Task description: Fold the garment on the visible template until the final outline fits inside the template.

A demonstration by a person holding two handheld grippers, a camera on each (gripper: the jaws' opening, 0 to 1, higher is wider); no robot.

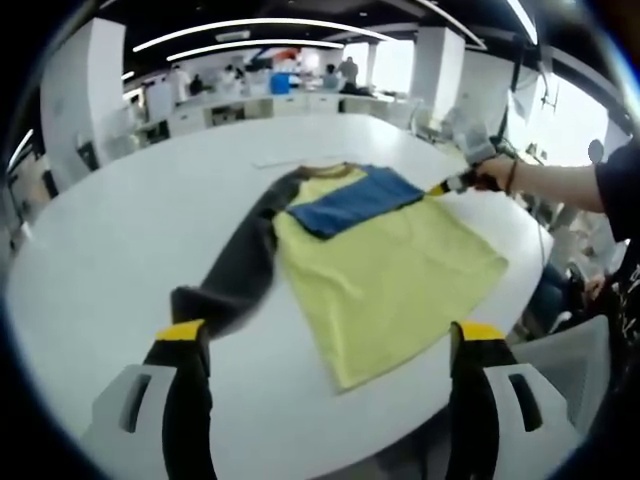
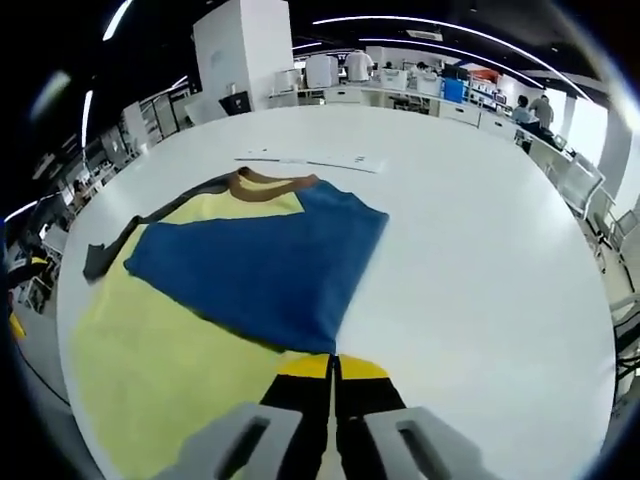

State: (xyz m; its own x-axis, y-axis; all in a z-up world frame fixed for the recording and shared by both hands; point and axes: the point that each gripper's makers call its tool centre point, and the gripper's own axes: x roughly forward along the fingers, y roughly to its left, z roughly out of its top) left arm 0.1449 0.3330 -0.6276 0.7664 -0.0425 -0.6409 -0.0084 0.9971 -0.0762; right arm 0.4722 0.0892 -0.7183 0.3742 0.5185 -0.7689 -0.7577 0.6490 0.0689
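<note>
A long-sleeved garment lies flat on the white table (image 1: 120,250). Its body is yellow (image 1: 390,270), with a brown collar (image 2: 262,182). The dark grey sleeve (image 1: 240,260) stretches out sideways to the left. The blue sleeve (image 2: 250,265) is folded across the chest. My right gripper (image 2: 333,366) is shut on the end of the blue sleeve at the garment's side edge. It also appears in the left gripper view as the right gripper (image 1: 455,183), held by a person's hand. My left gripper (image 1: 329,330) hangs open above the near hem, touching nothing.
Thin pale marks (image 2: 305,160) lie on the table beyond the collar. The table's rounded edge (image 1: 500,300) runs close to the garment's right side, with chairs (image 1: 560,350) below it. Desks, pillars and people stand far behind.
</note>
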